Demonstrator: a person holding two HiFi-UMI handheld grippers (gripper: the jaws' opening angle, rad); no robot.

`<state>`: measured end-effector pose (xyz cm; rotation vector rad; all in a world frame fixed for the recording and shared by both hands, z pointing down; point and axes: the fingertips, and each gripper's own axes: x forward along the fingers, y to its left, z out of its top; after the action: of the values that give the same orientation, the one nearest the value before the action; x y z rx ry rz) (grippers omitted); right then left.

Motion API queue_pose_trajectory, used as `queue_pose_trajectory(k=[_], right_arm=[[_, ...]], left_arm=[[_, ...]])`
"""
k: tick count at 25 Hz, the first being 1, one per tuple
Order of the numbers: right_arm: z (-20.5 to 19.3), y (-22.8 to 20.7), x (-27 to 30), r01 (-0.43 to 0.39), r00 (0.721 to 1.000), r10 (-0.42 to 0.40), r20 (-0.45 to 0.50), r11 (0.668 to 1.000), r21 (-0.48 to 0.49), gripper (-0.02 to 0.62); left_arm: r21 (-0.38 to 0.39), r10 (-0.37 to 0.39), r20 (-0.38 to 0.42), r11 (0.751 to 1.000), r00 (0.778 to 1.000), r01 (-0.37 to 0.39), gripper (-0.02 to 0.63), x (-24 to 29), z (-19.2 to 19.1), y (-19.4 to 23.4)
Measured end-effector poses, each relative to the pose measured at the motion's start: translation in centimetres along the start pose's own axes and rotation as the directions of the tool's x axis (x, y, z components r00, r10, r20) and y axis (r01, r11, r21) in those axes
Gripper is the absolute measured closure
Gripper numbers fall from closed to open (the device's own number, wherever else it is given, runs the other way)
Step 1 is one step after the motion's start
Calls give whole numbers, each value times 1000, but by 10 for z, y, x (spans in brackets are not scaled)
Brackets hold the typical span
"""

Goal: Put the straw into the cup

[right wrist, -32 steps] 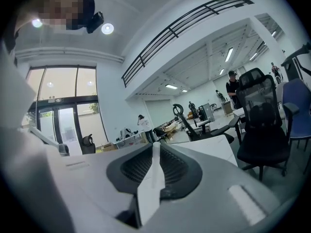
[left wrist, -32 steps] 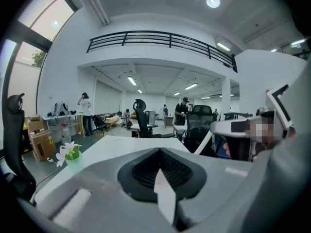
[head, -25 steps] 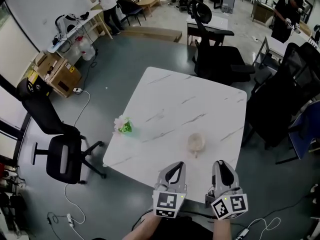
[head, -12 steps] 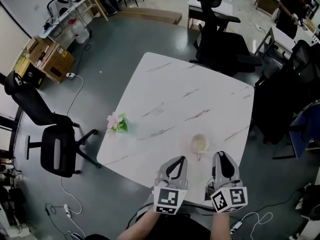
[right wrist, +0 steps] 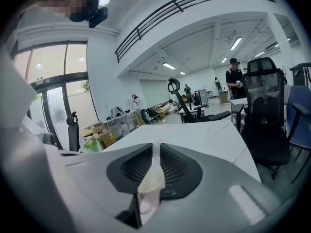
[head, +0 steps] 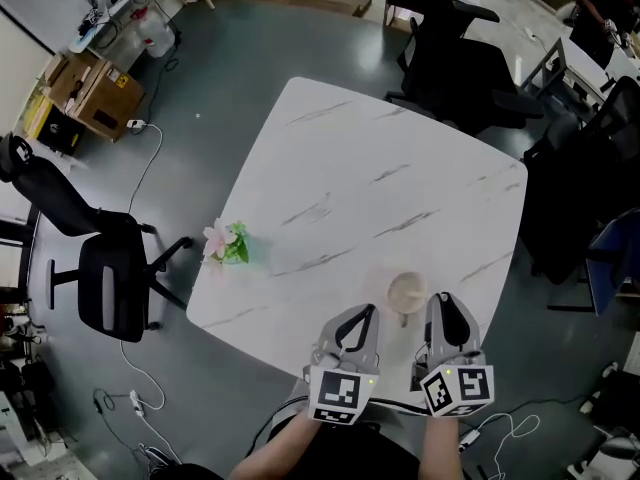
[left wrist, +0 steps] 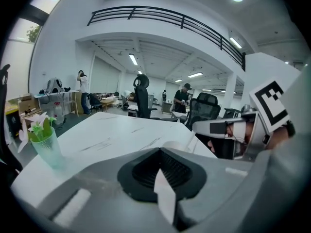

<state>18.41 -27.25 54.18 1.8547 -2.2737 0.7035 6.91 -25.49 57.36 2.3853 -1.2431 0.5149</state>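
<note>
A cream cup stands near the front edge of the white marble table. Its rim just shows over my left gripper's jaws. My left gripper is just left of the cup at the table edge, its jaws shut with nothing between them. My right gripper sits just right of the cup. In the right gripper view its jaws pinch a thin pale straw. The head view hides the straw.
A small green cup with a pink flower stands at the table's left edge, also seen as the green cup. Black office chairs stand left of the table and beyond its far right corner. Cables lie on the grey floor.
Both grippers have come forward and down toward the table edge, and their tips now flank the cup. The jaws look the same throughout.
</note>
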Motion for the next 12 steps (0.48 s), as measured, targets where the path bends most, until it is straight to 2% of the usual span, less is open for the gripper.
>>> queue_pose_trajectory(k=[12], right_arm=[[-27, -12, 20, 36, 999, -36, -34, 999, 23, 545]], left_arm=[[-11, -8, -60, 1000, 998, 8, 604, 16, -17, 3]])
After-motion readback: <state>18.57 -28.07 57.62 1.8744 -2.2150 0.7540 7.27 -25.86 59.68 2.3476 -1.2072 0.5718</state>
